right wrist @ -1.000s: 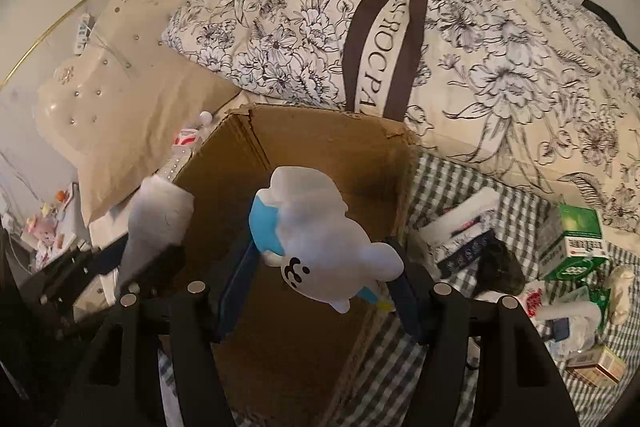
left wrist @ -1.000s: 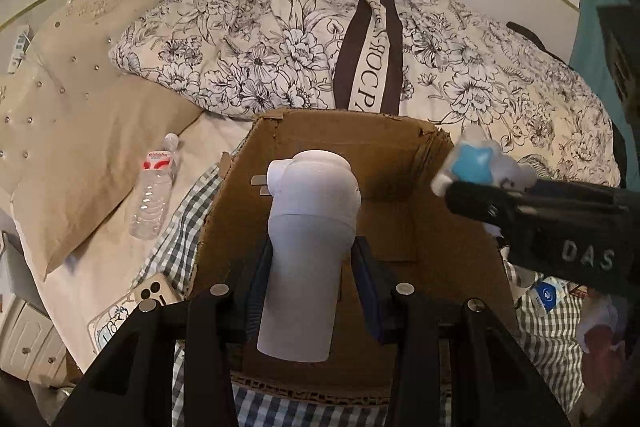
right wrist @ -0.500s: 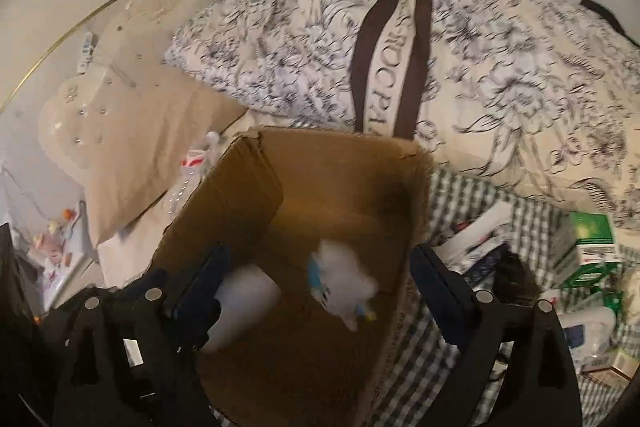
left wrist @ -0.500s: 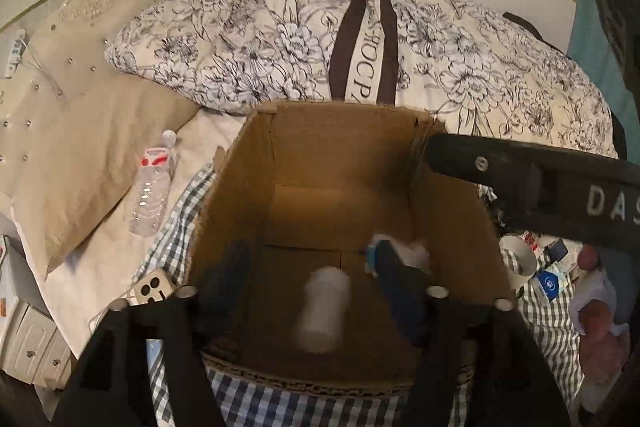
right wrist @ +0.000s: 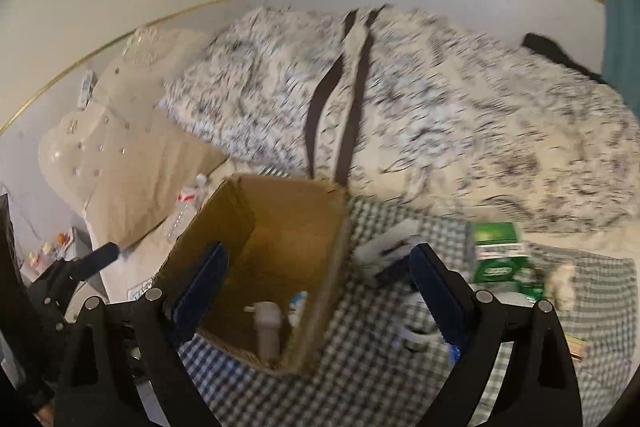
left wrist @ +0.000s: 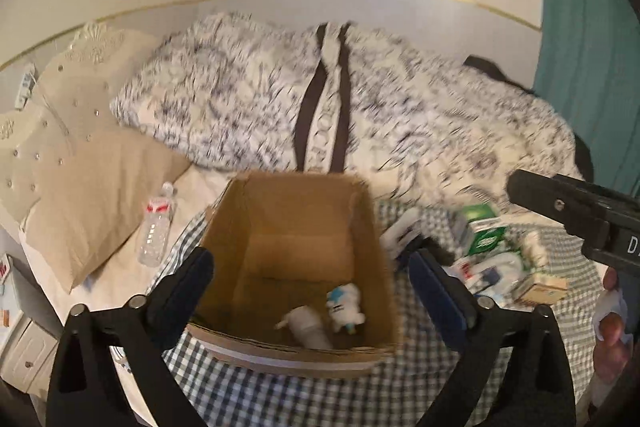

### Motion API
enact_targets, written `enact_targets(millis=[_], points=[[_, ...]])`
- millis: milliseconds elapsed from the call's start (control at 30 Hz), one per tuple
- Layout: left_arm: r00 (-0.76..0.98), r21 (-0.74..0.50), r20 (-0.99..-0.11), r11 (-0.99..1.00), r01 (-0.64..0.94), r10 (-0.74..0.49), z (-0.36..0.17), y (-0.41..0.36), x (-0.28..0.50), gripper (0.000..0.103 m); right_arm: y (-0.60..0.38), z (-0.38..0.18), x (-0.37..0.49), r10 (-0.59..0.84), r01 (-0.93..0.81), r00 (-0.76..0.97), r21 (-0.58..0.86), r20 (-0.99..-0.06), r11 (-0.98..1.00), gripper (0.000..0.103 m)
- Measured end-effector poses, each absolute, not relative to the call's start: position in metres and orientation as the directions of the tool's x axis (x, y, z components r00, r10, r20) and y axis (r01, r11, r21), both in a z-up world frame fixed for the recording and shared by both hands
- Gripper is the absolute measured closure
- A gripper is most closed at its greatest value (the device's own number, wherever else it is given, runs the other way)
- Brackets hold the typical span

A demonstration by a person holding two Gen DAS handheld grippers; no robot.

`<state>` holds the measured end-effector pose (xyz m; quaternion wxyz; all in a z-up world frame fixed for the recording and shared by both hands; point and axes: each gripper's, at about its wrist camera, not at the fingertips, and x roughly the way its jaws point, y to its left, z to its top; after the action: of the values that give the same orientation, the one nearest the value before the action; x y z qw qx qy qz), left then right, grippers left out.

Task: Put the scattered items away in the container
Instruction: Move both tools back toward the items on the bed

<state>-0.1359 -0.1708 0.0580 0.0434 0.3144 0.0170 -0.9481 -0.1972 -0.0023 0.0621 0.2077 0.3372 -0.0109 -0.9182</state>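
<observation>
An open cardboard box (left wrist: 224, 227) stands on a checked cloth on the bed; it also shows in the right wrist view (right wrist: 224, 219). Inside it lie a white cup-like bottle (left wrist: 308, 327) and a white and blue plush toy (left wrist: 345, 307); the bottle (right wrist: 267, 327) also shows in the right wrist view. My left gripper (left wrist: 310, 283) is open and empty above the box. My right gripper (right wrist: 318, 279) is open and empty above the box's right wall. A pile of scattered items with a green box (left wrist: 486, 235) lies right of the box; the green box shows in the right wrist view too (right wrist: 498, 251).
A clear water bottle (left wrist: 156, 231) lies left of the box beside a beige pillow (left wrist: 92, 195). A floral duvet (left wrist: 360, 107) is heaped behind. A small white dresser (left wrist: 24, 351) stands at the left bed edge. A teal curtain (left wrist: 580, 27) hangs at right.
Both grippers opened and dropped the white bottle and the plush toy into the box, then pulled up and back. The items now lie on the box floor.
</observation>
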Motion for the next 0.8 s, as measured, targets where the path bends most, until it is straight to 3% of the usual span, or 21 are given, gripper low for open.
enact_targets(millis=[433, 800], points=[[-0.82, -0.011, -0.567, -0.996, -0.084, 0.075, 0.091, -0.046, -0.068, 0.0, 0.175, 0.104, -0.095, -0.225, 0.171, -0.795, 0.147, -0.563, -0.974, 0.008], [-0.767, 0.011, -0.63, -0.986, -0.166, 0.122, 0.044, 0.023, -0.075, 0.0, 0.268, 0.073, -0.058, -0.108, 0.056, -0.788, 0.104, -0.606, -0.993, 0.008]])
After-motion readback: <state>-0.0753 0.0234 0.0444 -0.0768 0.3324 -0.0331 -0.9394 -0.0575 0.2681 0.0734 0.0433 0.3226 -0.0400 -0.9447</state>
